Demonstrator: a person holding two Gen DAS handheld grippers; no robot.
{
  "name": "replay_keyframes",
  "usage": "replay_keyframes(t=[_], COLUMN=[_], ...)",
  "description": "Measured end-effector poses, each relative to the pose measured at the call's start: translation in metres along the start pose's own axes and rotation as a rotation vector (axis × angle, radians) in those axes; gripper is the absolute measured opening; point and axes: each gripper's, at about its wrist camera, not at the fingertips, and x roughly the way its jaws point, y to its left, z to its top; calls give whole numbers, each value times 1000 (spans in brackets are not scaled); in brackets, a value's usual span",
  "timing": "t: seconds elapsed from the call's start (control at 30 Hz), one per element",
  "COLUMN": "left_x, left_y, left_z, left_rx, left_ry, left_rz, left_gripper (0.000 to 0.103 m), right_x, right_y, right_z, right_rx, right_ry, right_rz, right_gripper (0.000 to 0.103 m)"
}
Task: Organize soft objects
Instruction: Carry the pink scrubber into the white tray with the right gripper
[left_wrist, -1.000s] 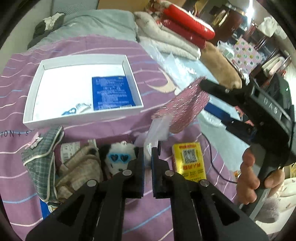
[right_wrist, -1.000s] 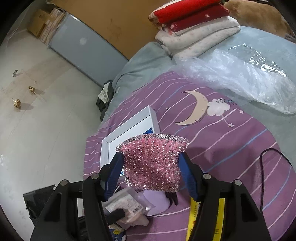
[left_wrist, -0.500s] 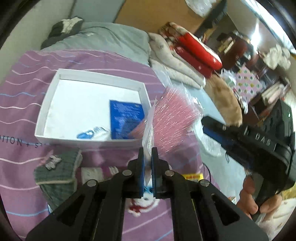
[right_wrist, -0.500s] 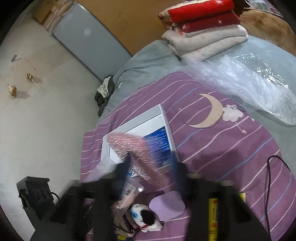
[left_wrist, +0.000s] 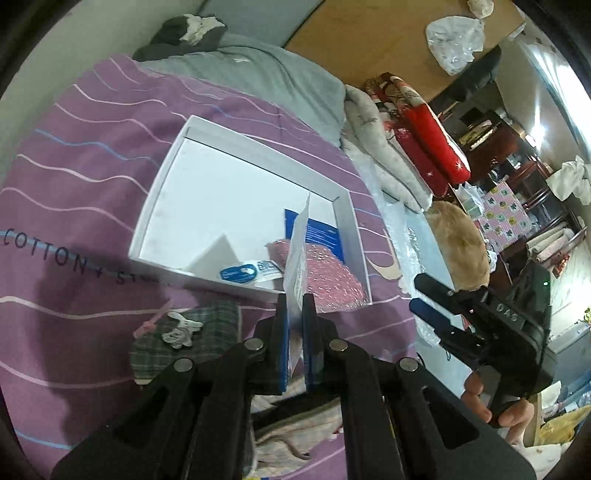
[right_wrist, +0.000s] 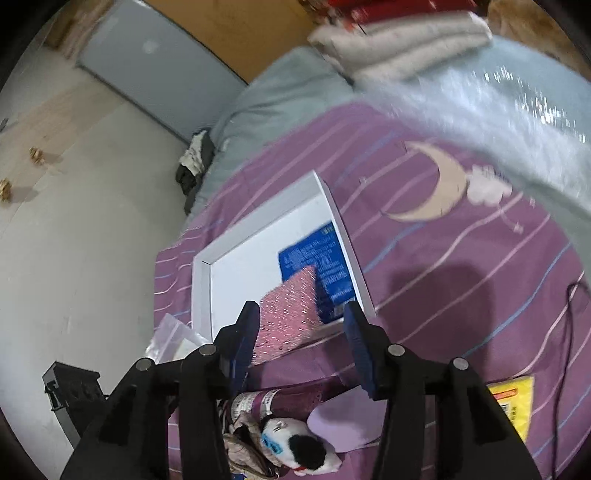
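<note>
Two black grippers hover over a shallow white cardboard box (left_wrist: 349, 221). The left gripper (left_wrist: 294, 314) is clamped on a thin clear plastic packet (left_wrist: 297, 258). The right gripper (right_wrist: 301, 325) has just been opening; its jaws stand apart, and the pink sparkly knitted cloth (right_wrist: 290, 314), apparently touching the left pad, lies over the box's near corner on a blue printed packet (right_wrist: 325, 266).

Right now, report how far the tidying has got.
Done: the blue packet, a small blue-and-white sachet and the pink sparkly cloth lie in the white box. In hand: the left gripper pinches a clear bag. Left: the plaid pouch, panda plush and yellow pack.
</note>
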Motion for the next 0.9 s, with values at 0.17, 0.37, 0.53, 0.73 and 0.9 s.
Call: replay_keyframes(t=[0.17, 0.37, 0.53, 0.73, 0.9], left_x=[3, -11, -19, -18, -24], left_y=[7, 22, 28, 42, 55], left_z=[6, 11, 14, 17, 18], left_rx=[-15, -46, -35, -82, -127], left_ry=[-33, -97, -138, -141, -172], left_rz=[-6, -22, -20, -52, -73], left_gripper=[7, 7, 7, 7, 7], right_x=[26, 85, 118, 102, 88], right_y=[8, 33, 36, 43, 55], right_z=[4, 21, 24, 30, 39], right_rx=[-65, -228, -269, -237, -181], right_ry=[43, 215, 377, 346, 268], right_rz=[-21, -128, -188, -92, 36], right_gripper=[48, 48, 41, 13, 12])
